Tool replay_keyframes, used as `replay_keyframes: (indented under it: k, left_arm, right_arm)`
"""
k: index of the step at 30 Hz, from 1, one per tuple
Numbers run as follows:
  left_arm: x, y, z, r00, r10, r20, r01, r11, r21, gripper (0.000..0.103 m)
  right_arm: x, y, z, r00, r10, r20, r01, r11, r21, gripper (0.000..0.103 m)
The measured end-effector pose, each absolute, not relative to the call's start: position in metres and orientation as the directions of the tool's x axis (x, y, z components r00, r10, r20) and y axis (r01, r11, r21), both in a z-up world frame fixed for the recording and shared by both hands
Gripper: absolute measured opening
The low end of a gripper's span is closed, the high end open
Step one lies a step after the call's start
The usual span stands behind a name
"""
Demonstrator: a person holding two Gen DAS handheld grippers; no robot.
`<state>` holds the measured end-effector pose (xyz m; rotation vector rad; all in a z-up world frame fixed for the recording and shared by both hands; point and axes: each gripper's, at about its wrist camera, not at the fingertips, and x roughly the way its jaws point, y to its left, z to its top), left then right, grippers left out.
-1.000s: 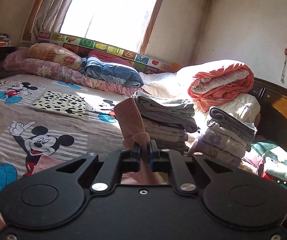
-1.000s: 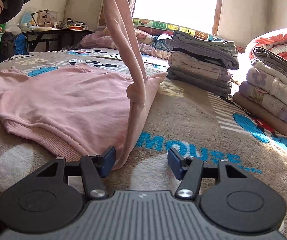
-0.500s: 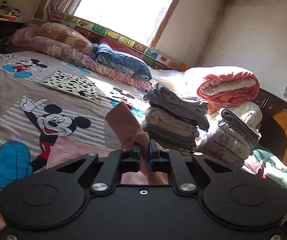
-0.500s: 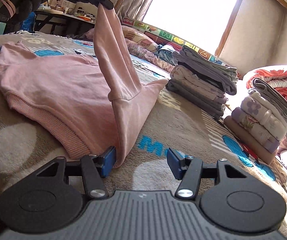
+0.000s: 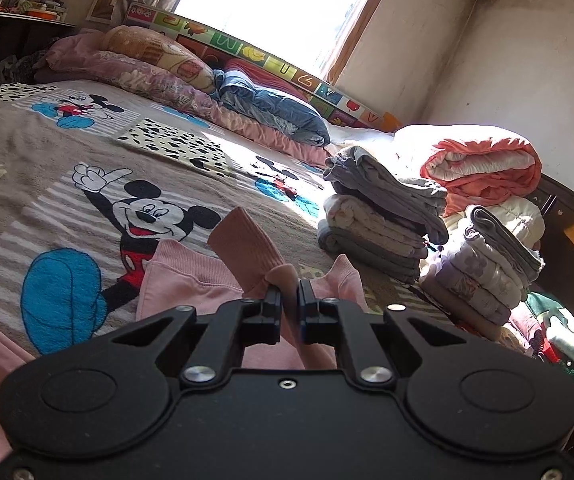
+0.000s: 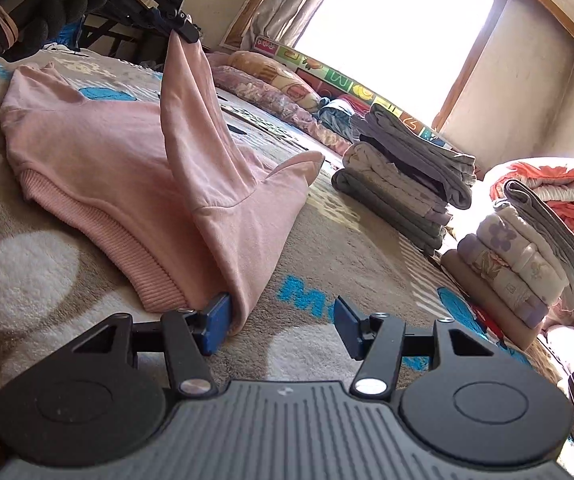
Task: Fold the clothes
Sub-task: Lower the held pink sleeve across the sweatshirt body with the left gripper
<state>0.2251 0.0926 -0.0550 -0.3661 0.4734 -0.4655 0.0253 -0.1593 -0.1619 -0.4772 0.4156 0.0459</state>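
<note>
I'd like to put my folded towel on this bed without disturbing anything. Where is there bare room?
Free: the blanket between the pink sweatshirt and the pillows, and the strip between sweatshirt and the grey stack. Crowded: beside the floral stack and the rolled quilt.

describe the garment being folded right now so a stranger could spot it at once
On the cartoon-mouse bedspread, left of the two stacks of folded clothes, lies a pink sweatshirt. It is the only garment spread open, and the left gripper pinches its ribbed cuff, lifting one sleeve.
</note>
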Motion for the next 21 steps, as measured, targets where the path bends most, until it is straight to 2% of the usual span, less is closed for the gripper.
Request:
replay_keyframes:
  k: [9, 14, 21]
  left_arm:
    - [0.232, 0.104, -0.066, 0.796, -0.486, -0.36, 0.306, 0.837, -0.453, 0.007]
    - [0.237, 0.1, -0.079, 0.784, -0.447, -0.431, 0.273, 0.871, -0.408, 0.007]
    - [0.24, 0.103, -0.093, 0.769, -0.431, -0.473, 0.259, 0.886, -0.385, 0.007]
  right_arm:
    - [0.021, -0.155, -0.162, 0.92, -0.05, -0.389, -0.152, 0.869, -0.471, 0.057]
    - [0.018, -0.154, -0.162, 0.917, -0.044, -0.396, -0.173, 0.851, -0.496, 0.057]
    - [0.012, -0.155, -0.16, 0.91, -0.027, -0.413, -0.206, 0.836, -0.508, 0.057]
